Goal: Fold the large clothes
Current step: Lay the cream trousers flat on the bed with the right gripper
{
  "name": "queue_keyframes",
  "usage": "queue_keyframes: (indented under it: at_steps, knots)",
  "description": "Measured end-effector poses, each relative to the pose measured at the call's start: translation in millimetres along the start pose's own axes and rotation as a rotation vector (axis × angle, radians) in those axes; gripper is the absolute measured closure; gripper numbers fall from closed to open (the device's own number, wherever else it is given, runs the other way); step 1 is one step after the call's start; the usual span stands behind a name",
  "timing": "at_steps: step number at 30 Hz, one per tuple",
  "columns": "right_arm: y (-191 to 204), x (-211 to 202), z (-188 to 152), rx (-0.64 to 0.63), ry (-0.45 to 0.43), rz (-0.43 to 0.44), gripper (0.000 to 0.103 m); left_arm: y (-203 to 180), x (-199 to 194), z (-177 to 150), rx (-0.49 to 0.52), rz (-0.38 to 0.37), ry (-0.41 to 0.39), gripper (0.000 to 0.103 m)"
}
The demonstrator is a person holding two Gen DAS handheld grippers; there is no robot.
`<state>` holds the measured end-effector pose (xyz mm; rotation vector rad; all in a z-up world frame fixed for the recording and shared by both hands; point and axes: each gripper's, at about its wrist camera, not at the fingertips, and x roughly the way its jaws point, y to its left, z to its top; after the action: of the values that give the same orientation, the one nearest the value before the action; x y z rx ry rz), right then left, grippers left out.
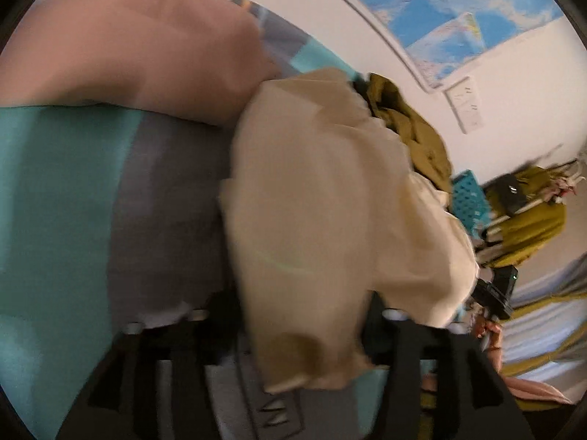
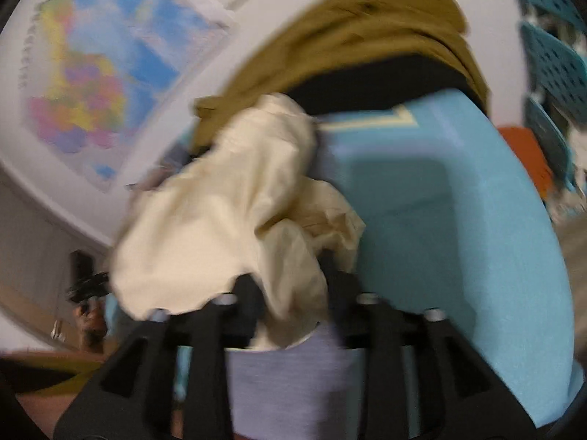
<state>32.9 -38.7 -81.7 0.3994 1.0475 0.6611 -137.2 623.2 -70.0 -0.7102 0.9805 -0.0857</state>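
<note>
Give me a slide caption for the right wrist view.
Right tongs around bunched cream garment, beside a mustard garment on the blue cover.

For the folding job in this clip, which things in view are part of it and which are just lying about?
In the job:
- cream garment, bunched
- left gripper
- right gripper

Lying about:
- olive-green garment
- pink pillow
- wall map
- teal perforated basket
- striped teal and grey bedcover
</note>
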Motion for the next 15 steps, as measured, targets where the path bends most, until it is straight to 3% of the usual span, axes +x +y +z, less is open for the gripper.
queue_keyframes:
  at_steps: [3,4,6,10,15]
  knots:
    - [7,-15,7,-0.001,-0.063,-0.044,0.046,-22,-15,5,0.079,0.139,-0.045,0.027]
    - [14,-20,11,-0.026,-0.089,-0.08,0.037,-36,-24,7,0.142,0.193,-0.082,0.026]
    - [29,-30,18,-0.078,-0.152,-0.147,0.03,-64,-33,10,0.231,0.275,-0.141,0.015]
    - [63,-30,22,-0.197,-0.203,-0.177,0.028,-107,-32,19,0.352,0.247,-0.192,0.013]
    - [104,20,24,-0.324,-0.129,-0.118,0.027,-143,27,32,0.437,0.22,-0.077,0.013]
